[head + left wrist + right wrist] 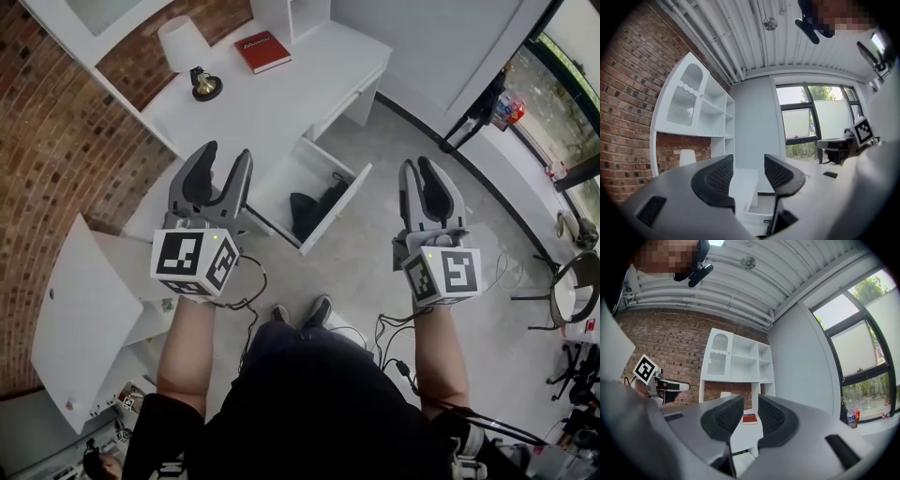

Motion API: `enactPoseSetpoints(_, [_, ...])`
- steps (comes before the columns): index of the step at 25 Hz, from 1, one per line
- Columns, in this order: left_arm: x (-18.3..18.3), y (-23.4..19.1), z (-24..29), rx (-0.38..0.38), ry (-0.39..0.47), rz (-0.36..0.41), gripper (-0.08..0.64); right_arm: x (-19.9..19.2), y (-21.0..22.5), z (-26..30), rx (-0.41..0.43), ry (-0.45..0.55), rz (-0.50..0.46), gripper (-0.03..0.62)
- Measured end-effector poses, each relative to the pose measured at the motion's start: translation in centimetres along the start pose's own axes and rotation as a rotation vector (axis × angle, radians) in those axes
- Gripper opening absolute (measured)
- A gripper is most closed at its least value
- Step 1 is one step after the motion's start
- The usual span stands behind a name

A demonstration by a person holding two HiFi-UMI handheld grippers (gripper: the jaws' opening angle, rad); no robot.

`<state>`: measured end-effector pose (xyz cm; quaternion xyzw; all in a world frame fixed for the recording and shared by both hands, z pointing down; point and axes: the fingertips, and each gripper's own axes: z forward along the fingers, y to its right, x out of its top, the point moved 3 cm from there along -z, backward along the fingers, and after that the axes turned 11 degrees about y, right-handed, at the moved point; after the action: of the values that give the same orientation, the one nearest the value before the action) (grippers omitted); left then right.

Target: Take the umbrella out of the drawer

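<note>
Black and folded, the umbrella (312, 214) is lying inside the open drawer (337, 208), which is jutting out from under the white tabletop (281, 98). Its long axis is running slantwise across the drawer, and a thin end is reaching toward the upper right of the head view. Its dark fabric is bunching loosely at the lower end. The left claw (226, 153) is hovering left of the drawer, jaws standing moderately apart with nothing between them. The right claw (418, 165) is hovering to the drawer's right, jaws sitting narrowly apart and empty, with a red book (750, 418) on the tabletop showing through the gap.
</note>
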<state>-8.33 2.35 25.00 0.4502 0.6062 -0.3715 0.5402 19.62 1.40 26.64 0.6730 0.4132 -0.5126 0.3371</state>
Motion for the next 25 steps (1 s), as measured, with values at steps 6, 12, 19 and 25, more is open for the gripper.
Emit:
enactPoseSetpoints(6, [-1.6,-0.6,0.9,-0.002,-0.04,0.0,0.193,-1.1,0.6,1.1,0.003,0.001,0.008,0.092])
enactPoseSetpoints(12, [-2.8,-2.7,3.7,-0.024,-0.036,-0.032,0.193,-1.9,0.8,3.2,-0.018,-0.022,-0.017,0.092])
enactPoseSetpoints(19, [-5.4,-5.4,8.0,-0.096,-0.054,-0.073,0.193,-3.1,1.0,7.1,-0.067,-0.062,-0.062,0.092])
enactPoseSetpoints(25, [-8.9,-8.4,11.6,-0.163,-0.087,-0.117,0.193,-5.2,-0.2,11.3,-0.102,-0.098,-0.083,0.092])
